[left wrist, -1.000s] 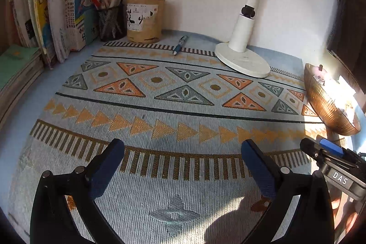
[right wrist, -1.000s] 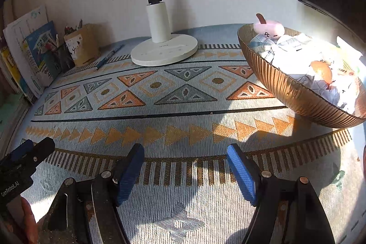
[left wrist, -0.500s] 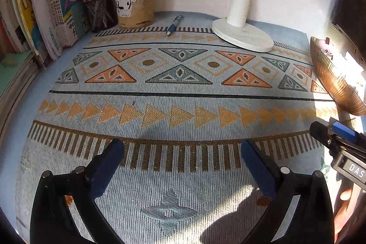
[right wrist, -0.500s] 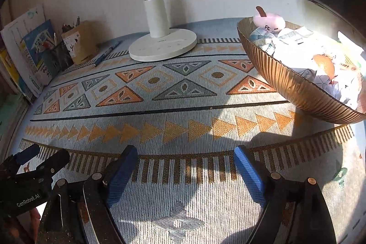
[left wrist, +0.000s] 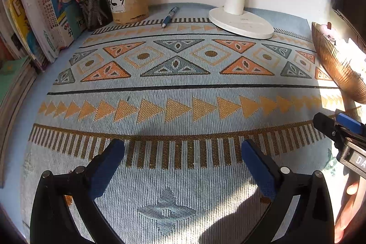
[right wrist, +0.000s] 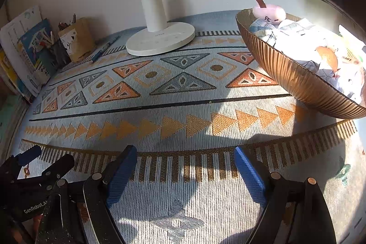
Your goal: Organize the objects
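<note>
Tidying nearly done: one pen left loose on the desk

Hovering over the near part of the patterned cloth, the left gripper (left wrist: 183,160) has its blue fingers (left wrist: 107,166) spread wide with nothing but bare weave between them. The right gripper (right wrist: 185,166) is just beside it, and its fingers (right wrist: 248,173) have just been opening; they now stand wide too, holding nothing.

Outward from the two grippers the desk (left wrist: 183,88) is largely bare. The one stray item I can make out is a blue pen (left wrist: 169,16) lying flat at the far edge of the cloth, between the cardboard holder (left wrist: 127,4) and the base of the white lamp (left wrist: 240,22), well apart from both grippers. Beside the cardboard holder, a mesh pen cup (left wrist: 95,10) is already stocked, and books (left wrist: 45,13) lean against the left side. On the right, the copper bowl (right wrist: 286,74) is heaped with crumpled paper and a pink plush toy (right wrist: 270,12).

By my reading, most of the sorting is finished; what remains is fetching the pen and dropping it into one of the holders
</note>
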The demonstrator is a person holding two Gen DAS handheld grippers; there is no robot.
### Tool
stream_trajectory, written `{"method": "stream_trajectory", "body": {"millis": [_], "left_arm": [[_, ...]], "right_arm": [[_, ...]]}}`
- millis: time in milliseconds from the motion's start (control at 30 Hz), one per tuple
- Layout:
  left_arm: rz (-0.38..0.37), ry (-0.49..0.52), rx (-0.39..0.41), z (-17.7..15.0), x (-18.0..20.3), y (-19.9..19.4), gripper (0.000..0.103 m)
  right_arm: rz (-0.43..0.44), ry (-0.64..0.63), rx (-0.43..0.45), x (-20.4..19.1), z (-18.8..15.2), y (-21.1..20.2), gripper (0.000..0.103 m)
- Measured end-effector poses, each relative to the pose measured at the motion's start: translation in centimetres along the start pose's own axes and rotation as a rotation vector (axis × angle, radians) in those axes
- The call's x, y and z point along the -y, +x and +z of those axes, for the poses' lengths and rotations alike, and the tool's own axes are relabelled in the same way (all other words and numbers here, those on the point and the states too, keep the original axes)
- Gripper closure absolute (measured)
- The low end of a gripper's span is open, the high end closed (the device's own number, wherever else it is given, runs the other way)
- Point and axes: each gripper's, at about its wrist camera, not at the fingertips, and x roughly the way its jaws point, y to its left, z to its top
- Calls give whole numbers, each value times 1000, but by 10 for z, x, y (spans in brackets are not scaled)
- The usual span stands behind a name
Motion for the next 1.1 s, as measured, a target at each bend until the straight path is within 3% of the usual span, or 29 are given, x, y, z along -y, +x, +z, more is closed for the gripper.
{"method": "stream_trajectory", "body": {"millis": [1100], "left_arm": [[-28, -7, -6, -1, -3, 2, 1]], "right_arm": [[-1, -1, -22, -1, 0, 3, 12]]}}
